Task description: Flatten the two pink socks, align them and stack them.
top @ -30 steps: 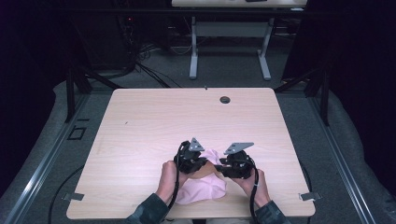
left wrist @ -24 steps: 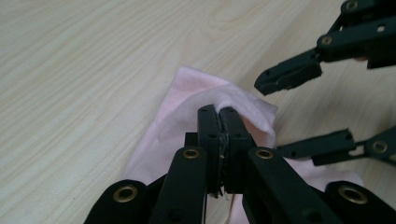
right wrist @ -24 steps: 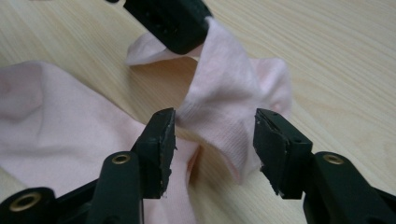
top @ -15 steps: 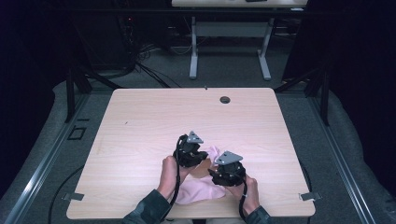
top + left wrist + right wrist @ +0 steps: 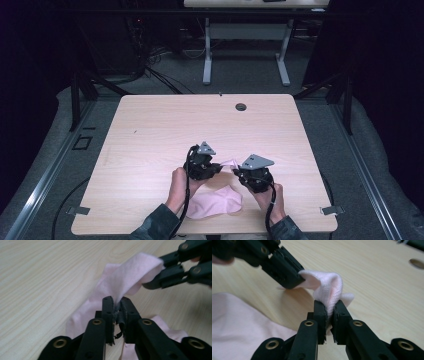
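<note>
A: Both ends of the strip pinched now?

B: Yes. Left gripper (image 5: 116, 305) clamped tight on the pink cloth (image 5: 217, 201), jaws almost together, fabric squeezed between the pads. Right gripper (image 5: 329, 308) just been closing, and now also shut on a fold of the same cloth, fold standing up out of the jaws.

A: And the rest of the cloth?

B: Lying flat on the table (image 5: 150, 130), at the near edge, between the two forearms. Only a narrow band lifted off the table, stretched from one gripper to the other, a little way farther in than the flat part.

A: So, probably spreading or folding. How to do well?

B: Better to keep both grips firm and pull apart slowly, in one line, until the band goes straight. No jerk: thin knit fabric, likely to slip out from a small bite.

A: Bite deep enough?

B: Left side looks good, fabric well down between the pads. Right side holding a doubled fold near the tips only, so less sure. Worth to watch there first.

A: Height?

B: Keep low over the table, lift together, same level. Otherwise the flat part drags toward the near edge and maybe hangs off.

A: Anything in the way?

B: No. Only the small round hole (image 5: 241, 106) at the far side of the table, well apart from the cloth.
</note>
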The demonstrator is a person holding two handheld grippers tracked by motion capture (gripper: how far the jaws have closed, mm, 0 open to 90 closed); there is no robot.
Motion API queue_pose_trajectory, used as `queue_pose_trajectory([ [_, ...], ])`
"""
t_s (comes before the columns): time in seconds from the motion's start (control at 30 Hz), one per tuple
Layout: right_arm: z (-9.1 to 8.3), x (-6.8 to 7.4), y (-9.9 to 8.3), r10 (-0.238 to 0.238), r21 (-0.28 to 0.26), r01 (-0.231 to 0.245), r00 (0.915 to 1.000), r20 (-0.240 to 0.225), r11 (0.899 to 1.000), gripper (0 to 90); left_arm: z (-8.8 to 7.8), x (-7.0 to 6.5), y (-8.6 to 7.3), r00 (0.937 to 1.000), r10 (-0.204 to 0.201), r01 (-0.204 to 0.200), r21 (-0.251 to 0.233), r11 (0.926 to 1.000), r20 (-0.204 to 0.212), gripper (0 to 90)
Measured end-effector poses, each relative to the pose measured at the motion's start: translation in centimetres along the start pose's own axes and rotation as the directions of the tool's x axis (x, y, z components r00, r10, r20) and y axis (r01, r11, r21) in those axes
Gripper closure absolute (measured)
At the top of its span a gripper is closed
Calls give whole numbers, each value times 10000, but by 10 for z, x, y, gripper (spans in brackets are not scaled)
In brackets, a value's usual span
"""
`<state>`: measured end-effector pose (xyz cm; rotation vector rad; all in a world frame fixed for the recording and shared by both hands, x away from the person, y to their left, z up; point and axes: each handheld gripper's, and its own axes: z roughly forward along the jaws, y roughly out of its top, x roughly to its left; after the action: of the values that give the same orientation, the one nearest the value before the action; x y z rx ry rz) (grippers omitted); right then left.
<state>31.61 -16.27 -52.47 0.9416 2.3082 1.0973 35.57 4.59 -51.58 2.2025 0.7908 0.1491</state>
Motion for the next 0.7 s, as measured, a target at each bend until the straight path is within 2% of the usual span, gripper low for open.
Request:
queue_pose_trajectory([
  [0.1, -5, -10, 6, 673, 226, -658, 9953, -695, 9976, 831, 2, 2, -7, 10000, 77, -76, 45, 10000, -52, 705],
  [0.17, -9, -16, 9, 1103, 383, -1067, 9876, -1113, 9936, 831, 4, 3, -13, 9997, 164, -162, 125, 9998, -176, 625],
  [0.2, -11, -19, 11, 1357, 558, -1294, 9822, -1301, 9900, 831, 4, 3, -16, 9996, 223, -219, 192, 9996, -184, 562],
  [0.23, -13, -23, 13, 1703, 728, -1605, 9726, -1584, 9843, 831, 5, 3, -19, 9992, 299, -292, 271, 9992, -248, 508],
  [0.3, -13, -25, 14, 1800, 844, -1678, 9692, -1681, 9822, 831, 8, 2, -25, 9976, 445, -420, 478, 9980, -535, 472],
  [0.33, -14, -26, 14, 1985, 873, -1855, 9640, -1768, 9788, 831, 10, 2, -28, 9971, 472, -437, 571, 9974, -600, 447],
  [0.37, -13, -28, 15, 2147, 1061, -1971, 9575, -1929, 9746, 831, 13, 1, -32, 9935, 621, -553, 721, 9959, -955, 434],
  [0.4, -13, -28, 14, 2254, 1046, -2080, 9538, -1986, 9725, 831, 13, 1, -32, 9935, 621, -553, 721, 9959, -955, 441],
  [0.43, -12, -29, 14, 2330, 1116, -2136, 9500, -2078, 9705, 830, 15, 1, -33, 9914, 638, -559, 706, 9959, -1141, 460],
  [0.5, -12, -29, 14, 2412, 1194, -2199, 9470, -2119, 9682, 830, 17, 3, -34, 9891, 684, -608, 612, 9963, -1306, 470],
  [0.57, -11, -30, 13, 2508, 1218, -2279, 9407, -2285, 9660, 830, 18, 4, -33, 9863, 708, -647, 460, 9968, -1487, 600],
  [0.6, -11, -30, 12, 2500, 1259, -2261, 9409, -2286, 9659, 830, 18, 5, -33, 9875, 734, -676, 456, 9967, -1397, 698],
  [0.67, -11, -31, 11, 2684, 1288, -2431, 9315, -2455, 9614, 829, 16, 5, -32, 9890, 786, -727, 516, 9960, -1251, 791],
  [0.7, -12, -31, 10, 2738, 1323, -2475, 9294, -2474, 9598, 829, 12, 5, -32, 9916, 763, -712, 526, 9961, -1040, 824],
])
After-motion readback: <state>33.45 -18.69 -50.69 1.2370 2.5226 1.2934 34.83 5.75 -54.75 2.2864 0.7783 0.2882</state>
